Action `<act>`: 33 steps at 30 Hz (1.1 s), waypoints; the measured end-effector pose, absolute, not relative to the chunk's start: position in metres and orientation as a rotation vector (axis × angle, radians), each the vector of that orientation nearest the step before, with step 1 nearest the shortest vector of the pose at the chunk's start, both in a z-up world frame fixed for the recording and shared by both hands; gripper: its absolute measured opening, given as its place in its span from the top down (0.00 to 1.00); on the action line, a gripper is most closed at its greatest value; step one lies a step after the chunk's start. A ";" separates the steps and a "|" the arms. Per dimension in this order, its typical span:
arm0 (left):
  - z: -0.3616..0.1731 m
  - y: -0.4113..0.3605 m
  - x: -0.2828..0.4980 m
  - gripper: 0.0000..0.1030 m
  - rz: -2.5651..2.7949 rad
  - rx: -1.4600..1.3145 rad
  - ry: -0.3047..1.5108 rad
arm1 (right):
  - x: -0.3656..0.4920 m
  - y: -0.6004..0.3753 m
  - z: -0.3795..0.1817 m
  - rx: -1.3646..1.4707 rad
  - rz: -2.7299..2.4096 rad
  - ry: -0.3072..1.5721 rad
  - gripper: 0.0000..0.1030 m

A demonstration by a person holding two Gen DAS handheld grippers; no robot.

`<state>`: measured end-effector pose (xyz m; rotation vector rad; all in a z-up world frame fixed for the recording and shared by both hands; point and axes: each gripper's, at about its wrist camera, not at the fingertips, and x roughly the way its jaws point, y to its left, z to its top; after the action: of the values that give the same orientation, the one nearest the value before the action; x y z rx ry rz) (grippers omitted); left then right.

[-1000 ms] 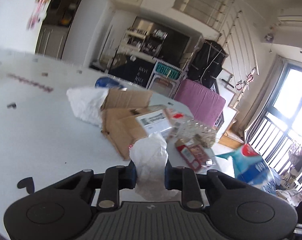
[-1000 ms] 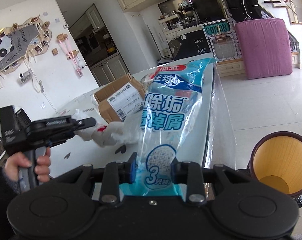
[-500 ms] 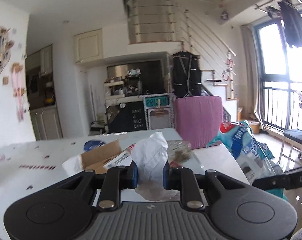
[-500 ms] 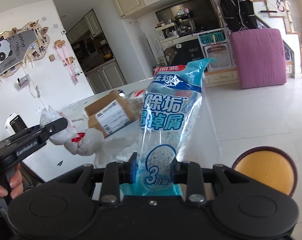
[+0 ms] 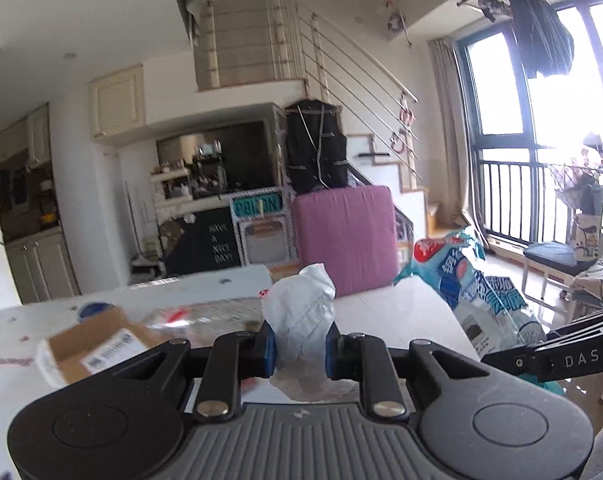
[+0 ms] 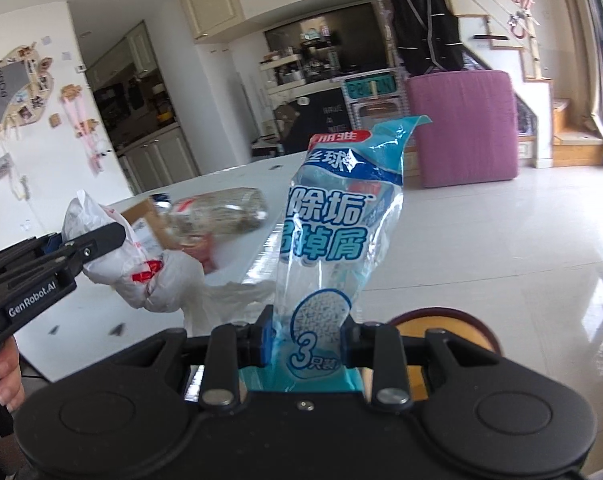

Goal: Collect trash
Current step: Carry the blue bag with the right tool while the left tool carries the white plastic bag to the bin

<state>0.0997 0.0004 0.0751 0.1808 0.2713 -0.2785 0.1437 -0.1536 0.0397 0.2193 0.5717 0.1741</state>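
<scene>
Both tongs, left (image 5: 300, 350) and right (image 6: 306, 340), are raised and clamped.

A lived-in home is shown, an open-plan flat with a loft level. Ahead of the tool, past a white table (image 5: 401, 304), a kitchen nook with cream cabinets (image 5: 119, 106) and crowded shelves (image 6: 297, 66) is seen. To its right a railed staircase (image 5: 365, 80) is seen rising to an upper floor, with a purple cushion (image 5: 343, 236) propped at its foot. Far right, balcony windows (image 5: 541, 128) are hung with drying clothes (image 5: 541, 28). Far left, a wall is decorated with photos (image 6: 17, 84).
</scene>
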 end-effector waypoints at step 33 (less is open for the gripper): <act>-0.080 -0.129 0.257 0.78 -0.304 0.091 0.741 | 0.253 -0.252 -0.075 0.161 0.010 0.864 0.70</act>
<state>0.2572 -0.1295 -0.0798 0.0913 0.7413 -0.3044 0.2530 -0.2522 -0.0755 0.1608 0.8641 0.0101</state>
